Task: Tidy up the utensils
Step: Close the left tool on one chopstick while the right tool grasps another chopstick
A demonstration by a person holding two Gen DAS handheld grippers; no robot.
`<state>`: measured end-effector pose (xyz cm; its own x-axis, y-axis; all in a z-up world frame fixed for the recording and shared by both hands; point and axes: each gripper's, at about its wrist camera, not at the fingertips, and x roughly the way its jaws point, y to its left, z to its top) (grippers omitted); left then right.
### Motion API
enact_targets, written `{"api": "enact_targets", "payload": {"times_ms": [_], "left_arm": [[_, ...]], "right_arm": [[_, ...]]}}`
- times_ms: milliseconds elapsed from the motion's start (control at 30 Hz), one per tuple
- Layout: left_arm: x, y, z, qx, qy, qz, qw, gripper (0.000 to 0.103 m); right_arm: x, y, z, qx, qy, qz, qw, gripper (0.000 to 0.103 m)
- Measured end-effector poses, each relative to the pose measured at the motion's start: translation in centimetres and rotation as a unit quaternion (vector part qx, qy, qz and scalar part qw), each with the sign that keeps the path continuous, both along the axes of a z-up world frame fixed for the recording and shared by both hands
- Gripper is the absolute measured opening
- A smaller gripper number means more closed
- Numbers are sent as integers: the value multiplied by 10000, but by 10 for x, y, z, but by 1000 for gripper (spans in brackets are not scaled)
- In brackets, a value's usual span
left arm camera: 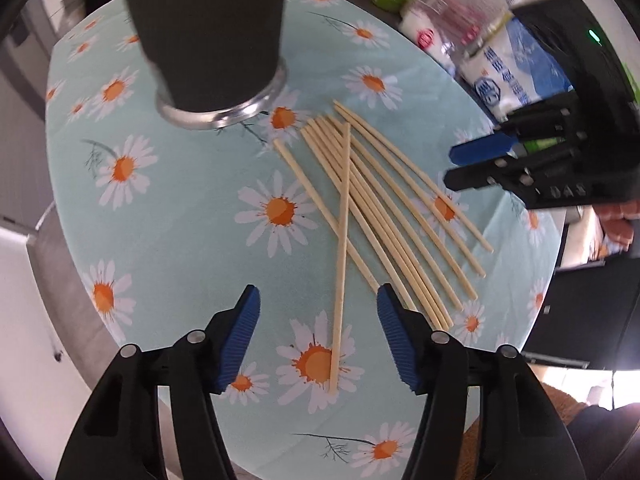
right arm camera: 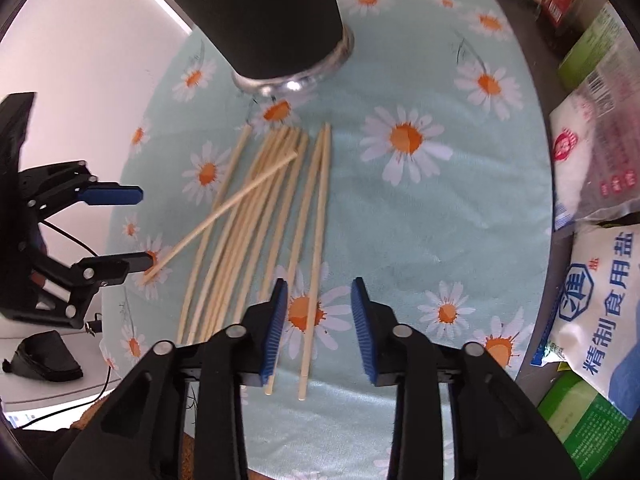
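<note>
The left hand-held gripper [left arm camera: 318, 300] hovered wide open and empty, 1 crossed chopstick [left arm camera: 342, 256] lying between its blue pads [left arm camera: 240, 340]. The right hand-held gripper [right arm camera: 319, 294] also stood open, holding nothing, its fingers straddling the near ends of 2 chopsticks. The remaining chopsticks [right arm camera: 256, 216] lay fanned mid-tabletop on the daisy-print cloth [right arm camera: 400, 220]. Beyond their far tips stood a dark cup [right arm camera: 276, 16]. Salt bags [right arm camera: 596, 300] lined the tabletop's right edge.

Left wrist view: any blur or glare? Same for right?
Left wrist view: right gripper and packets smeared by motion blur, chopsticks sharp. Right wrist view: sharp overall, bright glint on the cup base, strong fisheye bending at edges.
</note>
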<state>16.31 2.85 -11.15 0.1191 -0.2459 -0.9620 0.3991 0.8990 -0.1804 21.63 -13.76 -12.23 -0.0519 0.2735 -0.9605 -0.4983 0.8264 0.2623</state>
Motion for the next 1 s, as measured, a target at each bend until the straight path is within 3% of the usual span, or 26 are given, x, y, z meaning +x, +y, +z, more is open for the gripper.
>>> {"api": "enact_targets", "payload": {"times_ms": [167,333,633,767,833,867,933,1000], "left_arm": [[0,-15,-9,280,64,-399,9988,54],[3,-19,-18,375,197,-488,9979,39],[10,-28,-25,639,115,-547,9964,34],[6,-45,-30,856,49,-606,9945,32],[2,-50,-30,1000,-28,-585,9933,27],[1,-51,-30,1041,-50,-561,9930,26],[1,-51,-29,1054,-30,-462,9933,10],[2,-54,-29,1118,4,-418,9928,6]], "right_arm": [[13,9,-11,-246,375,-19,9990,26],[19,22,-16,-477,487,-32,9977,24],[15,64,-18,-1085,187,73,9939,22],[13,75,-20,-1303,98,8,9914,13],[12,78,-23,-1358,58,-29,9907,6],[9,74,-24,-1321,86,-41,9912,6],[10,71,-24,-1283,129,-67,9916,6],[11,70,-24,-1311,129,-41,9913,6]]}}
